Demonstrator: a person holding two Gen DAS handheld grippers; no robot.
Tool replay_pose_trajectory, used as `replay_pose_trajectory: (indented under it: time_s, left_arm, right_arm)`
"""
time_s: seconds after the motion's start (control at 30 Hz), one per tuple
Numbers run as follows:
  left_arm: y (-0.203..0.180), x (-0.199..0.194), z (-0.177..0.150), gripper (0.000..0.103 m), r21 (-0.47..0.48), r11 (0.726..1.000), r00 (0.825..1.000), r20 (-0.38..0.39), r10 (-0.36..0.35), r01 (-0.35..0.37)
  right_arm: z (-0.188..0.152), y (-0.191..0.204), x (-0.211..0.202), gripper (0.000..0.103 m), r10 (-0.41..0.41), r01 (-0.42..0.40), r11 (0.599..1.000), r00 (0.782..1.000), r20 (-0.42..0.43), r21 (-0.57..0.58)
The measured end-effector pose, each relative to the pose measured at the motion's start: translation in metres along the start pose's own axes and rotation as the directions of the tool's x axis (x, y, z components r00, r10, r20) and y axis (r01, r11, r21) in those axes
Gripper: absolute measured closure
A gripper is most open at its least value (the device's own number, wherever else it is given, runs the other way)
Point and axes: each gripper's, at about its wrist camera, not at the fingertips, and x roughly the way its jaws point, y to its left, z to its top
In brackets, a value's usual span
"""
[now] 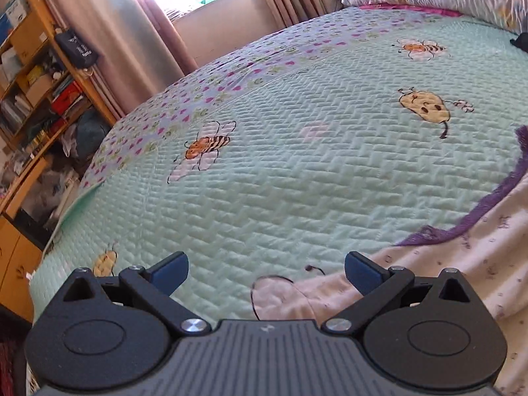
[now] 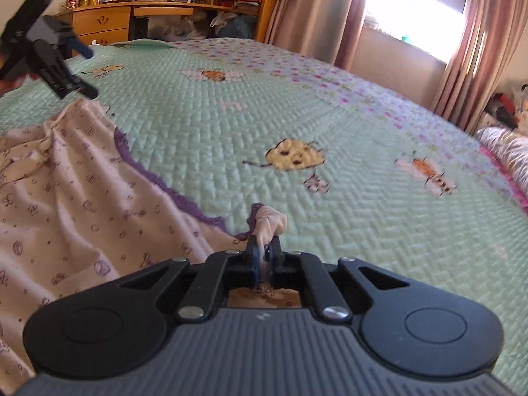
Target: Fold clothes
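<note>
Pale printed garment [image 2: 76, 198] with purple trim spread on a green quilt [image 2: 330, 115], right gripper [image 2: 265, 247] pinching a bunched corner of it, left gripper [image 1: 265, 272] spread wide, empty, above the garment's far edge, curtains [image 2: 462, 49] behind.
</note>
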Motion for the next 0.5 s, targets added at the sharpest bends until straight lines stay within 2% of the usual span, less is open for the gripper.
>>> replay_pose_trajectory:
  time_s: [0.1, 0.5]
  left_arm:
    - [0.0, 0.008, -0.005, 0.002, 0.019, 0.999, 0.999, -0.013, -0.032, 0.032]
    - [-0.001, 0.038, -0.024, 0.004, 0.092, 0.982, 0.985, -0.069, -0.156, 0.162]
  right_arm:
    - [-0.007, -0.001, 0.002, 0.096, 0.027, -0.027, 0.999, 1.0, -0.007, 0.019]
    - [-0.021, -0.001, 0.01, 0.096, 0.052, -0.051, 0.998, 0.999, -0.009, 0.042]
